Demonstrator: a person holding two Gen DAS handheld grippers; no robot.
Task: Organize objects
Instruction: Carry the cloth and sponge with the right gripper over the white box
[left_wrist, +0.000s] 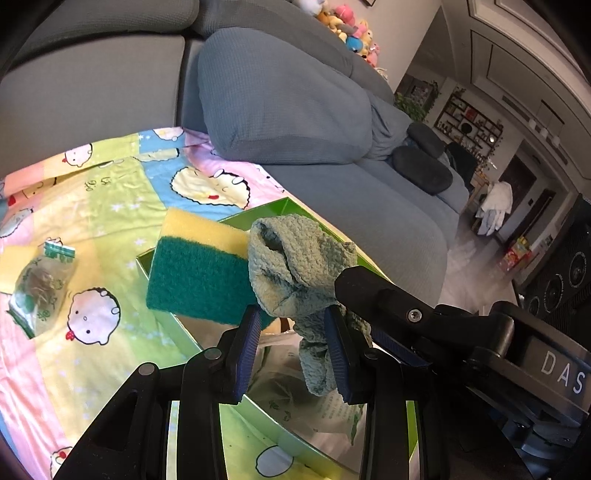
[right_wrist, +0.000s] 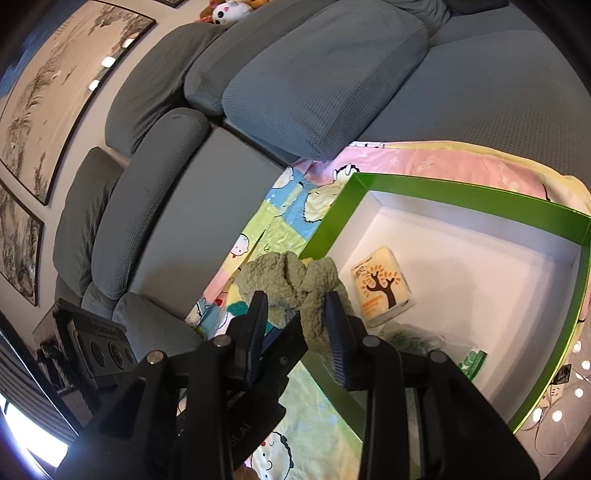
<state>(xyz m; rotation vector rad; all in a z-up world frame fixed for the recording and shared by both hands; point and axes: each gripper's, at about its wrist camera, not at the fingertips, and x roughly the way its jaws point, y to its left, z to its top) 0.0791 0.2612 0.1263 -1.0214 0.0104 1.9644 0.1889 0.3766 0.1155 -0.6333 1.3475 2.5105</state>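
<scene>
Two grippers here, and both seem to have hold of the same bunched-up green cloth (left_wrist: 295, 266). The left gripper (left_wrist: 295, 325) comes in from 6 o'clock of its own view, fingers pointing up and away, jaws fairly narrow with the cloth stuffed between the blue pads; its left pad (left_wrist: 248, 341) also touches the lower corner of a yellow-and-green sponge (left_wrist: 199, 273), though I can't tell if the sponge is really pinched or just leaning there. The right gripper (left_wrist: 373, 295) reaches in from 3 o'clock in that same view, tilted, its black finger pressed into the cloth's side.

From the right wrist view, the right gripper (right_wrist: 295, 317) also rises from 6 o'clock, jaws part closed around the cloth (right_wrist: 295, 280), which bulges out above the fingertips and hangs down along the right pad (right_wrist: 338, 343).

Just past the cloth at 3 o'clock sits an open green box (right_wrist: 461, 195) with a white inside, resting on a cartoon-print blanket (right_wrist: 284, 221) on a grey sofa (right_wrist: 314, 74). Inside the box: a tissue pack (right_wrist: 382, 288) with a tree print, and a clear plastic bag (right_wrist: 424, 339) near the gripper. Another small clear bag (left_wrist: 38, 284) lies on the blanket at 9 o'clock in the left view, well apart from the box. Plush toys (left_wrist: 354, 29) sit on the sofa back at 12 o'clock.
</scene>
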